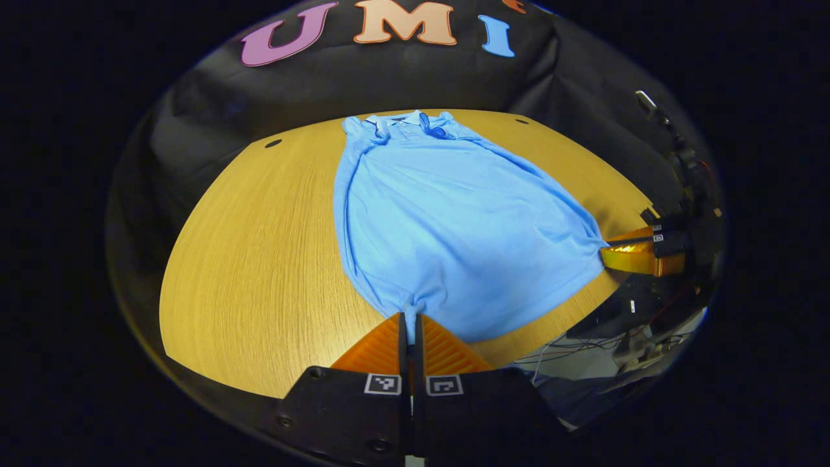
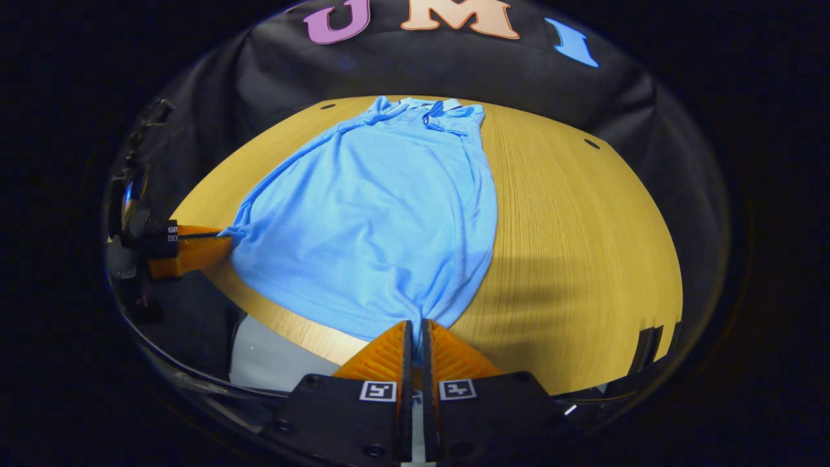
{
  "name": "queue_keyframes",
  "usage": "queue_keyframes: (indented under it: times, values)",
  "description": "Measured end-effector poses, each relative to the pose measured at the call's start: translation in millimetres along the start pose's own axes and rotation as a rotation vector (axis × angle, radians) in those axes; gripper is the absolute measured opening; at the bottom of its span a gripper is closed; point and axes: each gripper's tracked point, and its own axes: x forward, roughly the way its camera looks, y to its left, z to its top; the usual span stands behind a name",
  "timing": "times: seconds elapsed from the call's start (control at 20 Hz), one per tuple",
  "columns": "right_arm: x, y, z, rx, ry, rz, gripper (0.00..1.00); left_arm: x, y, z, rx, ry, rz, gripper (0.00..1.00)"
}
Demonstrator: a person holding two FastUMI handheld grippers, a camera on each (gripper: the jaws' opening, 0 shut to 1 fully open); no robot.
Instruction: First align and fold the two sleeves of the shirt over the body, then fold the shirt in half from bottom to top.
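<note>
At left tongs | left gripper (image 1: 410, 316) pinched on a bottom hem corner of the light-blue cotton polo shirt (image 1: 447, 220) | shirt spread between them on the wooden table (image 1: 259, 259) | right gripper (image 2: 415, 322) pinched on the other hem corner

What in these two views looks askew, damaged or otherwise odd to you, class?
Nothing looks damaged or spilled. The blue polo shirt lies on the wooden table, collar far, sleeves already folded in. Only its near hem looks uneven: the left tool and right tool each pinch a bottom corner, bunching the fabric into small puckers.
</note>
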Motion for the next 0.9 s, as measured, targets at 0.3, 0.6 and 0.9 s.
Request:
queue_keyframes:
  times: [0.3, 0.6, 0.9]
  values:
    - [-21.2, -1.7, 49.1, 0.02, -0.113, 0.039, 0.09, -16.8, 6.4, 48.0, -0.161, -0.066, -0.023, 0.0]
    - [-31.8, -14.9, 131.8, 0.003, -0.235, 0.06, 0.09, -28.0, 10.8, 126.9, -0.196, -0.169, -0.016, 0.0]
    - [-31.7, -41.0, 220.7, 0.055, -0.356, 0.066, 0.09, -13.4, 28.9, 209.0, -0.232, -0.257, 0.003, 0.0]
